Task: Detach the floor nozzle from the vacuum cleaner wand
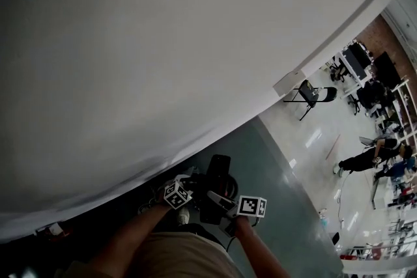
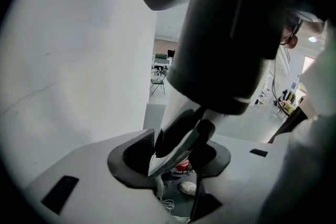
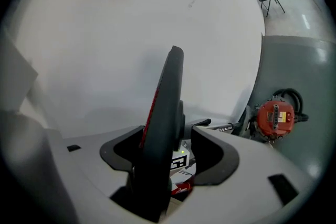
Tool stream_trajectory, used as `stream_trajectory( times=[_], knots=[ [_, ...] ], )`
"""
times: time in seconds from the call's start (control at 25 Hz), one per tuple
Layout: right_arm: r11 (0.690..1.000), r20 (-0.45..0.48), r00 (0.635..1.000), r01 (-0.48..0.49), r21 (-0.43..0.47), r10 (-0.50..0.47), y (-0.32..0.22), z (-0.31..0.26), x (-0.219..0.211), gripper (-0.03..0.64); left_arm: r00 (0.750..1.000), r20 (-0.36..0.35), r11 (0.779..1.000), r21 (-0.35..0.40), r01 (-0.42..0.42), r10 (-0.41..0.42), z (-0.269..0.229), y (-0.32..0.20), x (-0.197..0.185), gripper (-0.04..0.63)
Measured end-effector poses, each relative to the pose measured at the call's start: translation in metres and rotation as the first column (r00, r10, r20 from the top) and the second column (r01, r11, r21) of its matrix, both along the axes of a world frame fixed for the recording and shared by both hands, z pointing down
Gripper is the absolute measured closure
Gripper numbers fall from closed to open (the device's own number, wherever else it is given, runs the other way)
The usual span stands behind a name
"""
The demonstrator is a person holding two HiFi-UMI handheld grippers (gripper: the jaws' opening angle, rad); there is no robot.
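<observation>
Close against the white wall (image 1: 163,42), above the grey-green floor (image 1: 287,198), the vacuum cleaner (image 1: 216,187) sits between the two grippers. The step in hand looks like getting a firm hold on each side of the joint before pulling. The left gripper (image 2: 176,152) is closed in on a narrow dark-and-pale neck (image 2: 181,139) just under the cleaner's big dark body (image 2: 226,34), with its pads touching the neck on both sides. This hand should serve as the anchor and hold steady. The right gripper (image 3: 167,152) stands wide apart around a tall dark slab (image 3: 165,113) with a red edge. I take the slab for the floor nozzle end, though which part it is cannot be told for sure. It lies against one pad with a gap at the other, so the jaws should centre and close before any pull. The pull should probably run straight along the wand, with any release catch pressed first; no catch shows. The wall is very near and leaves little room for drawing the parts apart. A red round device (image 3: 275,117) with cables lies on the floor near the work and could snag. A folding chair (image 1: 311,96), desks (image 1: 357,65) and people (image 1: 365,158) are well apart.
</observation>
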State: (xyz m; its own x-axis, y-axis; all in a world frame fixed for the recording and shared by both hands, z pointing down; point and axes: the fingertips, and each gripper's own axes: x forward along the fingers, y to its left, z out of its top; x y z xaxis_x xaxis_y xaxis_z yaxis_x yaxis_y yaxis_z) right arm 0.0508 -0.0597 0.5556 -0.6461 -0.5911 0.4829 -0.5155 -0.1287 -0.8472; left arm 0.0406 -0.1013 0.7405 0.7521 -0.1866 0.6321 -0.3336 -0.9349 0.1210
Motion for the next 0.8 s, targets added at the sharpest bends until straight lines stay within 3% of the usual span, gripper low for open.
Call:
stream_trajectory(
  times=[0.36,0.48,0.64,0.72,0.8],
  knots=[
    [0.996,0.002,0.996,0.089,0.002,-0.089,0.011,-0.002,0.035,0.344,0.995,0.043,0.995,0.017,-0.094,0.094,-0.004,0.030,0.034,0.419],
    [0.994,0.031,0.993,0.113,0.007,-0.113,0.011,0.000,0.044,0.354,0.997,0.044,0.997,0.020,-0.070,0.069,-0.004,0.033,0.043,0.419],
    [0.998,0.125,0.990,0.061,0.030,-0.064,0.012,0.000,0.060,0.371,0.999,0.024,1.000,0.019,-0.023,0.022,-0.003,0.032,0.054,0.419],
    [0.998,0.108,0.993,0.049,0.037,-0.052,0.014,-0.001,0.069,0.374,1.000,0.021,0.999,0.028,-0.017,0.017,-0.004,0.032,0.061,0.419],
    [0.997,0.034,0.997,0.066,0.045,-0.068,0.014,-0.001,0.078,0.374,1.000,0.023,0.999,0.044,-0.017,0.016,-0.003,0.032,0.069,0.423]
  ],
)
